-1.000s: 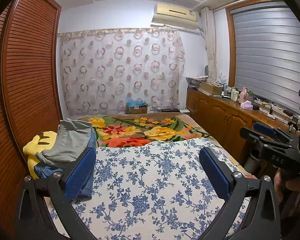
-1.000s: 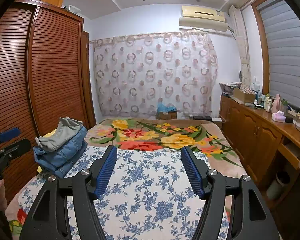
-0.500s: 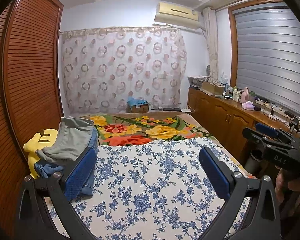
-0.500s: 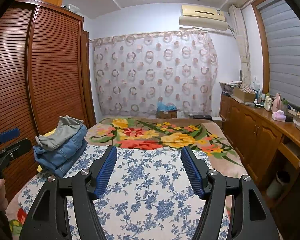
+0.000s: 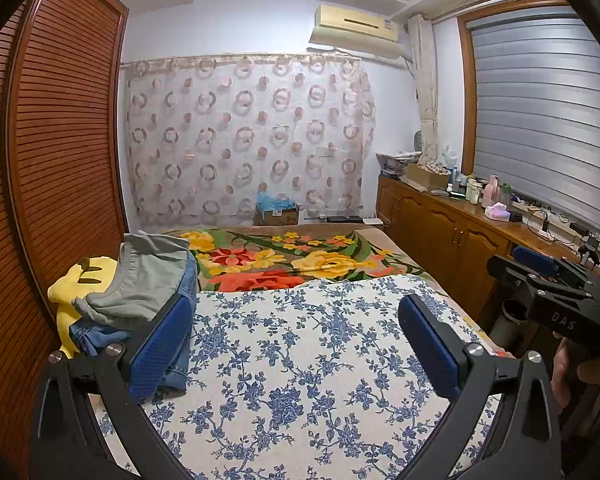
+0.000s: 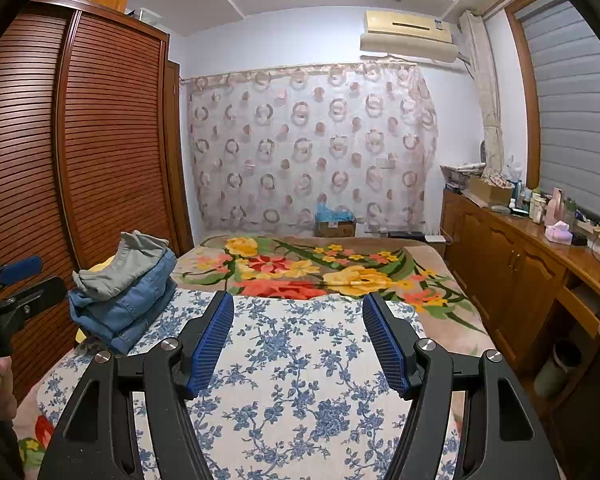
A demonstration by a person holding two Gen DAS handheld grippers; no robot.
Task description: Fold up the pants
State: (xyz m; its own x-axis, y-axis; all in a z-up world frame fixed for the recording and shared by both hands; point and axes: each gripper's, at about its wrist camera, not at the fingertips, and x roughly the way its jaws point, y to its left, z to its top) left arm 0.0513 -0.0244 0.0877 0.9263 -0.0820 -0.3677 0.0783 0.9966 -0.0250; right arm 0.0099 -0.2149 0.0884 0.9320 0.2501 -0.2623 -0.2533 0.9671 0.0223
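A pile of pants lies at the left edge of the bed: grey pants (image 5: 148,280) (image 6: 128,260) on top of blue jeans (image 6: 132,304) (image 5: 96,334). My left gripper (image 5: 296,320) is open and empty, held above the blue-flowered sheet (image 5: 300,360), with its left finger in front of the pile. My right gripper (image 6: 298,320) is open and empty over the same sheet (image 6: 292,380), to the right of the pile. Each gripper shows at the edge of the other's view, the right gripper (image 5: 540,272) and the left gripper (image 6: 16,280).
A yellow plush toy (image 5: 76,280) lies behind the pile against the wooden wardrobe (image 6: 60,160). A floral blanket (image 6: 320,268) covers the far half of the bed. A wooden cabinet (image 6: 520,272) with bottles runs along the right wall. A cardboard box (image 6: 336,226) stands by the curtain.
Both views have tilted up slightly. Both grippers stay open and the pile has not moved.
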